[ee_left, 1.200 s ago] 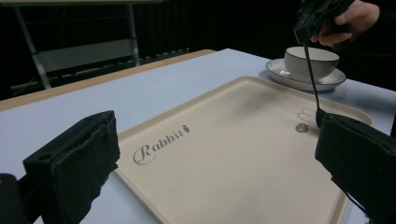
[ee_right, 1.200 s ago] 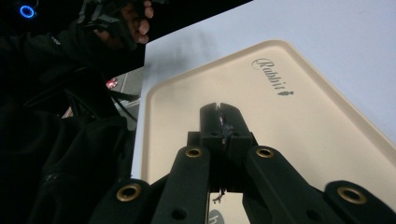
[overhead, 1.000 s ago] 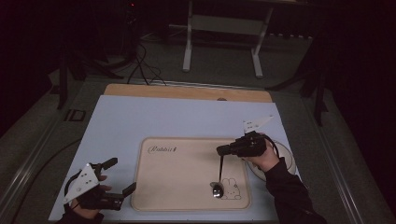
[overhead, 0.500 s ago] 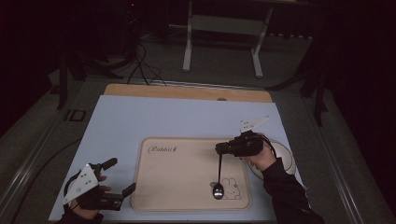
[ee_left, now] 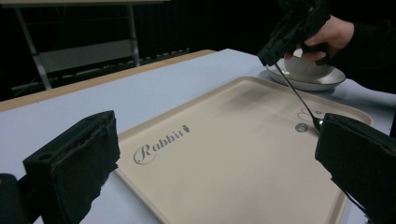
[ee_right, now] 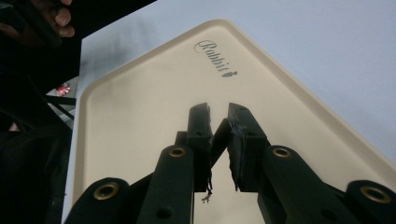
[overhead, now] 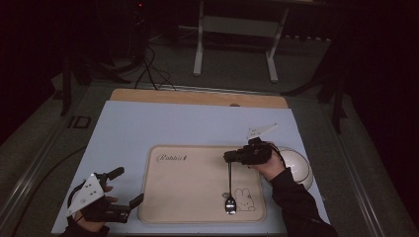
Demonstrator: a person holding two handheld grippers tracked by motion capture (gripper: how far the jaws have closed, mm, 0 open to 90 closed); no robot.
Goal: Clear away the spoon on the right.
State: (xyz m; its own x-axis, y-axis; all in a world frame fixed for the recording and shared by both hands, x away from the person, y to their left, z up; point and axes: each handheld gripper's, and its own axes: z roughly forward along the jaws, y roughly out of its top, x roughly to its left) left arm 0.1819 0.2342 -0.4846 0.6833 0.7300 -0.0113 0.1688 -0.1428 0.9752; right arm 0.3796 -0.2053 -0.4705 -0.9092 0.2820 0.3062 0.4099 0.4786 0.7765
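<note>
A cream tray (overhead: 190, 192) printed "Rabbit" lies on the pale blue table top. My right gripper (overhead: 230, 157) hovers over the tray's right half, shut on the handle of a metal spoon (overhead: 230, 182). The spoon hangs steeply, its bowl down by the rabbit drawing near the tray's front right corner; whether it touches the tray I cannot tell. In the left gripper view the spoon (ee_left: 299, 95) slants down from the right gripper (ee_left: 273, 53). In the right gripper view the gripper (ee_right: 218, 109) pinches the dark handle. My left gripper (overhead: 127, 185) rests open off the tray's front left corner.
A white bowl on a plate (overhead: 297, 165) stands just right of the tray, beside the right hand, also seen as the bowl (ee_left: 306, 70) in the left gripper view. A wooden strip (overhead: 197, 97) edges the table's far side. Table legs and cables lie on the floor beyond.
The right gripper has drifted slightly left with the spoon, so the handle now hangs more upright. The left gripper has stayed in place.
</note>
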